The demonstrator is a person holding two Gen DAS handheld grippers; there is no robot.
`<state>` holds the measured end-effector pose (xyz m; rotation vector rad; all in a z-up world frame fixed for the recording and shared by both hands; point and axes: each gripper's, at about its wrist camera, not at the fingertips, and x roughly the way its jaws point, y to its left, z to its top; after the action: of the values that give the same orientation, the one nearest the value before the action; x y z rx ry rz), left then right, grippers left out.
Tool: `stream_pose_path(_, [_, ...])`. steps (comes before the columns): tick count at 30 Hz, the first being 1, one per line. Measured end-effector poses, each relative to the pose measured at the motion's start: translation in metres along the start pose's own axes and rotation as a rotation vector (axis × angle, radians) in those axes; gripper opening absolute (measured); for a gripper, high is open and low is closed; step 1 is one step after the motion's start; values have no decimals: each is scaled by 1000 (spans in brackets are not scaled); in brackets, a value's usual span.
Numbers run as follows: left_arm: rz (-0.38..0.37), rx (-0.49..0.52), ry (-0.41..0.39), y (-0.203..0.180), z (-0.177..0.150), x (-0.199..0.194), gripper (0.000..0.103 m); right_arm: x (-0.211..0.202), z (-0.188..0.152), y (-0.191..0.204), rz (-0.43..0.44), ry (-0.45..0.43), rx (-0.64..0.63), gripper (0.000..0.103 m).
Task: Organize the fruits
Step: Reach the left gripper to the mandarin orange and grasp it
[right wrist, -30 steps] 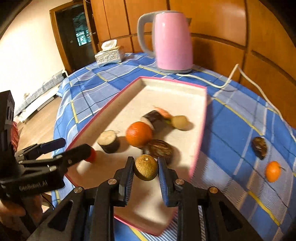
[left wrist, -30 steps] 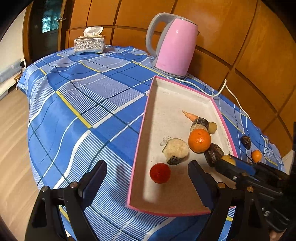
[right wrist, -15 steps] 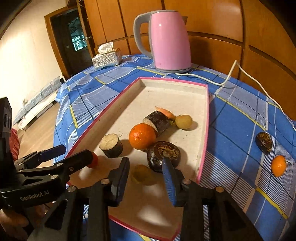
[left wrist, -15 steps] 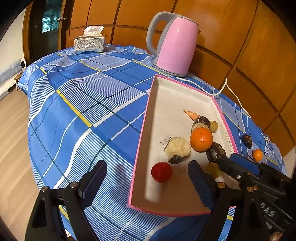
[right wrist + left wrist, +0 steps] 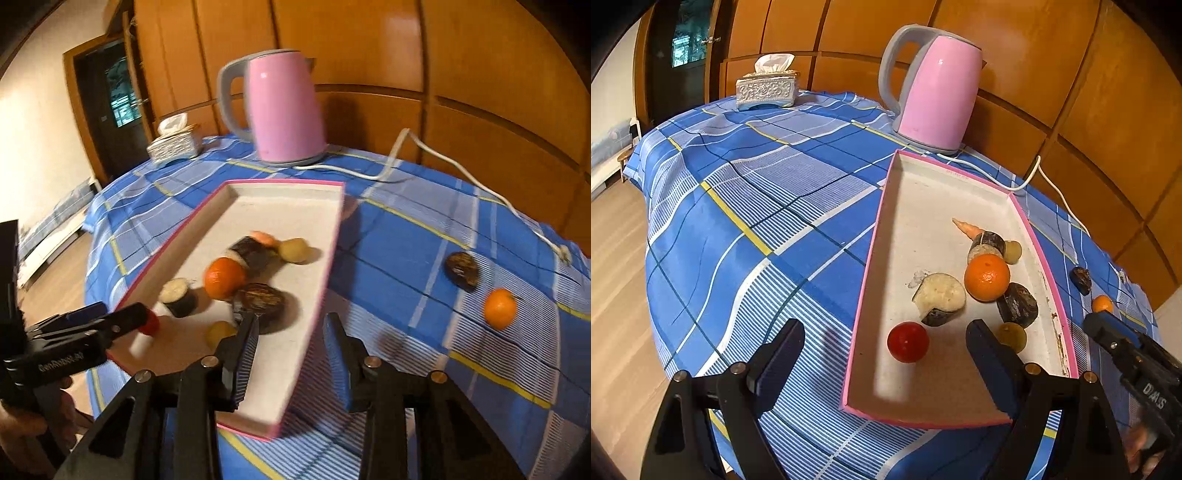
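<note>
Bench [image 5: 746,206] draped in blue plaid cloth with white and yellow stripes. Directly behind bench: glossy orange-brown wood panel wall [image 5: 1052,66]. Left of bench: pale wood plank floor [image 5: 613,295]. Beyond bench's far-left corner: dark doorway [image 5: 114,107], greenish pane lit; cream wall [image 5: 33,122] beside it. Warm indoor light.

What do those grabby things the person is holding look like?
Both tongs are black plastic with two long, flat fingers and small silver screws. The left tongs and right tongs have dark blue ridged pads on the fingers' inner faces. White lettering runs along each body, too blurred to read surely. No sleeve shows, only part of a hand.
</note>
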<state>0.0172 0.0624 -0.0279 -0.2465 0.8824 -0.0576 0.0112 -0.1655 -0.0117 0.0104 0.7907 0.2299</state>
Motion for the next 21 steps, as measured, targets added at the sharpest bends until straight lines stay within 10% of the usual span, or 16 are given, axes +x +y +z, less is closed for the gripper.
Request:
stream_pose_path(11, [-5, 6, -4, -3, 1, -2, 90, -21, -22, -79, -211, -9, 176, 37])
stream_pose_path(21, [-22, 33, -18, -11, 6, -6, 89, -47, -61, -170, -576, 12, 417, 37])
